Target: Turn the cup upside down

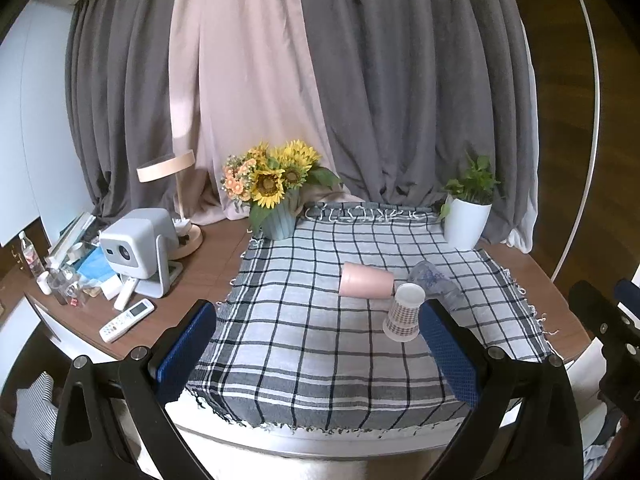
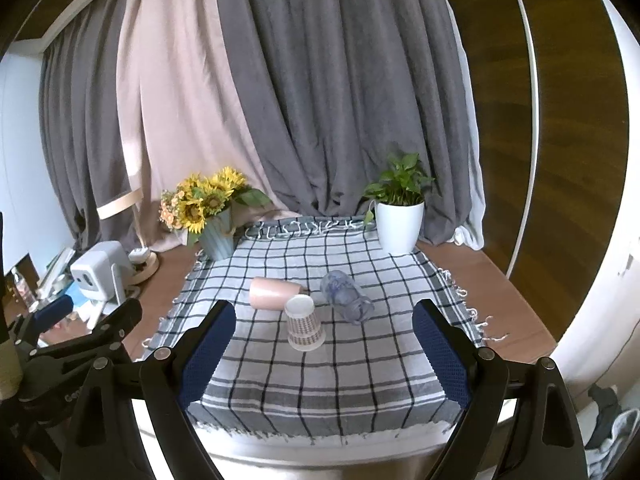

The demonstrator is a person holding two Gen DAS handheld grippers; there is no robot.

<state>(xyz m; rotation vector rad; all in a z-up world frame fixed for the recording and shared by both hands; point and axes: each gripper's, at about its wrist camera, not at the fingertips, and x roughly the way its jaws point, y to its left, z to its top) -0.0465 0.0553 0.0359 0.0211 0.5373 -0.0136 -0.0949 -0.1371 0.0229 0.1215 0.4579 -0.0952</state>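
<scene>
The paper cup (image 2: pixel 304 322) stands upside down on the checked cloth (image 2: pixel 320 372), near the middle, with its wide mouth on the cloth, so the flip looks done. A pink cup (image 2: pixel 272 294) lies on its side at about 10 o'clock from it, and a clear cup (image 2: pixel 346 292) lies at about 2 o'clock. The left gripper (image 1: pixel 316 344) and right gripper (image 2: pixel 324 344) both have their jaws wide apart and hold nothing.

lamp (image 2: pixel 120 202) partly cut, perhaps behind curtain

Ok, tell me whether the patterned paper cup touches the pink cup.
Cannot tell. In both wrist views the patterned paper cup overlaps the lying pink cup; neither shows contact or gap plainly.
</scene>
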